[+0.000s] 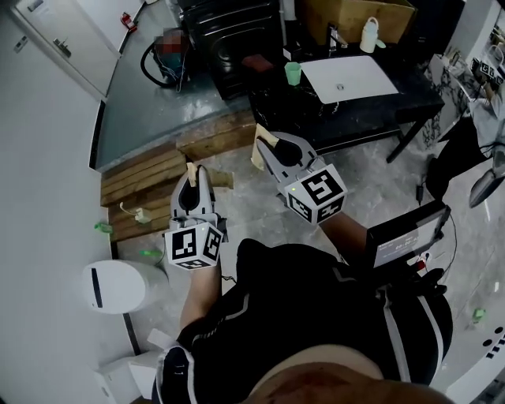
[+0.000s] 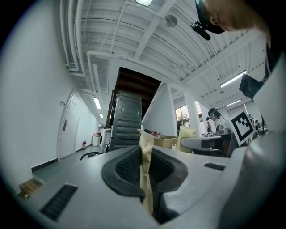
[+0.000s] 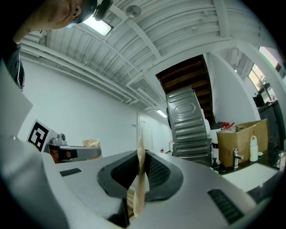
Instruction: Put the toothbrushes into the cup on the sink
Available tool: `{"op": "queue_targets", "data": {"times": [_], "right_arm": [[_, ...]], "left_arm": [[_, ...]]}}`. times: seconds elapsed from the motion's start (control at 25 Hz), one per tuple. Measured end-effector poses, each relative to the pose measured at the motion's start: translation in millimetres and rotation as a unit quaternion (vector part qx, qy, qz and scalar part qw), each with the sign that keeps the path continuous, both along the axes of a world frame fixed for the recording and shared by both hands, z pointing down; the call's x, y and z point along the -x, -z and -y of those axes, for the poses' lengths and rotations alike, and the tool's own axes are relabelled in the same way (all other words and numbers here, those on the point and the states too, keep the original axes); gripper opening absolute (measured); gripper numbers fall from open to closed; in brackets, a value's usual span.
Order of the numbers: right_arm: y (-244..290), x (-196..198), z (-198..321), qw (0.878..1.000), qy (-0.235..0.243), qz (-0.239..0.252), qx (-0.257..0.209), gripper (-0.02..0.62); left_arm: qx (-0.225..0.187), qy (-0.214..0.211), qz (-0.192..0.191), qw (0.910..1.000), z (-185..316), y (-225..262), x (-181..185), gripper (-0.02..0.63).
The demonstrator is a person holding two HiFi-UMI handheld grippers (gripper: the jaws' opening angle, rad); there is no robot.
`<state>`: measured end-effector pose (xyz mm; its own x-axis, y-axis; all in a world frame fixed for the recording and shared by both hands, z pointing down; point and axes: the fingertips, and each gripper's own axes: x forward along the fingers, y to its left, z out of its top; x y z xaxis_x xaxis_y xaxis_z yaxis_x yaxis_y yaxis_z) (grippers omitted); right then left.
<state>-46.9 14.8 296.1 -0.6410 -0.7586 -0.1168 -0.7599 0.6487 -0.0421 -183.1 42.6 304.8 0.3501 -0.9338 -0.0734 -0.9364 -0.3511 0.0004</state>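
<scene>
My left gripper (image 1: 192, 177) is shut on a flat tan toothbrush packet (image 1: 191, 169); in the left gripper view the packet (image 2: 146, 179) stands on edge, pinched between the dark pads. My right gripper (image 1: 265, 147) is likewise shut on a second tan packet (image 1: 258, 155), which shows as a thin upright strip (image 3: 139, 190) in the right gripper view. Both grippers point level towards a black counter that carries a green cup (image 1: 293, 73) beside a white sink (image 1: 371, 83). The cup stands well beyond both grippers.
Wooden planks (image 1: 150, 177) lie on the floor ahead at the left, and a white round bin (image 1: 118, 286) stands at the near left. A black machine (image 1: 237, 35) stands behind the counter. A cardboard box (image 1: 359, 16), a faucet (image 3: 235, 157) and a white bottle (image 1: 368, 35) stand behind the sink.
</scene>
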Motion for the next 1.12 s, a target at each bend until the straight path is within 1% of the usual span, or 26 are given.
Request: {"op": "queue_targets", "data": {"times": [0.12,0.36,0.72,1.12], "right_arm": [[-0.5,-17.1,6.1,1.0,-0.017,0.004,-0.001,0.043],[-5.0,-38.6,22.8,0.999,-0.043,0.005,-0.005,0.043],[-11.4,-72.8,83.2,0.996,-0.091,-0.023,0.01,0.043],[-14.2,-89.6,144.6,0.993,-0.115,-0.018,0.019,0.043]], "left_arm": [[-0.003,-0.02,0.005,0.9998,10.5,2.0,-18.3,0.034],[-0.01,-0.054,0.002,0.9985,32.2,1.7,-42.5,0.034],[-0.004,-0.092,-0.024,0.9955,104.9,-4.2,-68.1,0.034],[0.0,-0.115,-0.027,0.9929,170.1,-3.8,-85.4,0.034]]}}
